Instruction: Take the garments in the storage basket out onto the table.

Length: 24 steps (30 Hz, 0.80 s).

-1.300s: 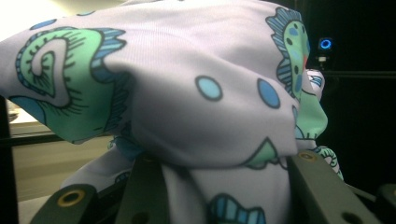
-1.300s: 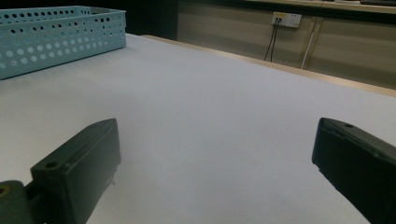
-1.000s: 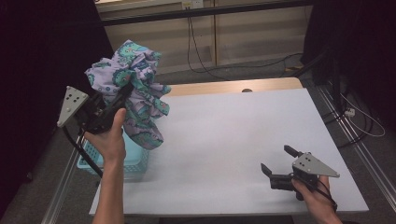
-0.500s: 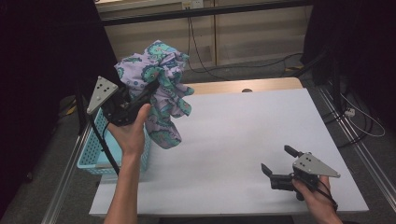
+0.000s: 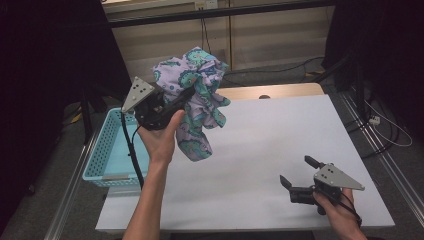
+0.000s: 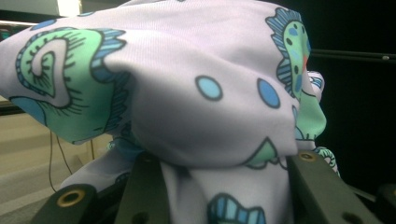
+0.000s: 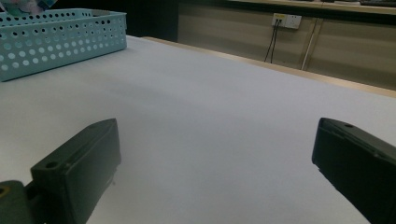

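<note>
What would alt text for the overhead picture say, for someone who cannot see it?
A person's left gripper holds a bunched lilac cloth with teal swirls in the air above the left side of a white table. A light blue perforated basket sits at the table's left edge. The right gripper rests low near the right front corner, jaws open and empty.

A white table (image 5: 260,145) with a pale wooden strip along its far edge carries the scene, its broad top bare and matte. A light-blue perforated plastic basket (image 5: 107,150) sits at its left edge, seen in the right gripper view (image 7: 56,37) at the far left corner of the surface.
</note>
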Tool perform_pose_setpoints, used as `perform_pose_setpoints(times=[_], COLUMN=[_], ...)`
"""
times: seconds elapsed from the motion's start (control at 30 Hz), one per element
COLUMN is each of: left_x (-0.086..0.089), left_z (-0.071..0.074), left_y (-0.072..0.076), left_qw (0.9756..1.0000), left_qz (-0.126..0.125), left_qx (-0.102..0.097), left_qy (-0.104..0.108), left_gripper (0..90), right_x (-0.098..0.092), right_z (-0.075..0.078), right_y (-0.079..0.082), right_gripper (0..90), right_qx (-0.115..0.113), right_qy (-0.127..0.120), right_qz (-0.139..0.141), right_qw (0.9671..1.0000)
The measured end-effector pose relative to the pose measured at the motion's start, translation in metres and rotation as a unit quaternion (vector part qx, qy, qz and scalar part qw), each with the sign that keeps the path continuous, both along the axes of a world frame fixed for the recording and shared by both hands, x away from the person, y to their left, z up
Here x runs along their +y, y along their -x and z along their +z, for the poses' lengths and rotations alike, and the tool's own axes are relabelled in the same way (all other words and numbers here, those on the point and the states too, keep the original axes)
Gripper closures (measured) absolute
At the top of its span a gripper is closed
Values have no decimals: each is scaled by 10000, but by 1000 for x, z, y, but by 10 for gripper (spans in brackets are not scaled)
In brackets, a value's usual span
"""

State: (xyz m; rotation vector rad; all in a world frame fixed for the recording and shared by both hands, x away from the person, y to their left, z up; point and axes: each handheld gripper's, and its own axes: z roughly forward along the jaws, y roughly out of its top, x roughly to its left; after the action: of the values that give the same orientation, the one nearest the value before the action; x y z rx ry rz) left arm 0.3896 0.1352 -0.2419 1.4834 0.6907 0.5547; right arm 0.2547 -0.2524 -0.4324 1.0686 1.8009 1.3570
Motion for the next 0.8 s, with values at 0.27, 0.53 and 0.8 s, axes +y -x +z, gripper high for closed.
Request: perform_pose_setpoints(times=[0.27,0.53,0.8], left_x=[-19,-36,-53], left_z=[-11,-24,-42], left_y=[-7,-13,-21], left_qw=[9997,9987,9968], left_qz=[-145,-268,-346], left_qx=[174,345,528], left_qy=[-115,-264,-491], left_gripper=[644,644,643], right_x=[0,0,-1], right_z=[0,0,0], right_y=[1,1,1], right_gripper=[9,9,9], right_qx=[1,2,-8], right_qy=[-8,-3,-12], right_qz=[-15,-14,-6], right_qw=[10000,10000,10000])
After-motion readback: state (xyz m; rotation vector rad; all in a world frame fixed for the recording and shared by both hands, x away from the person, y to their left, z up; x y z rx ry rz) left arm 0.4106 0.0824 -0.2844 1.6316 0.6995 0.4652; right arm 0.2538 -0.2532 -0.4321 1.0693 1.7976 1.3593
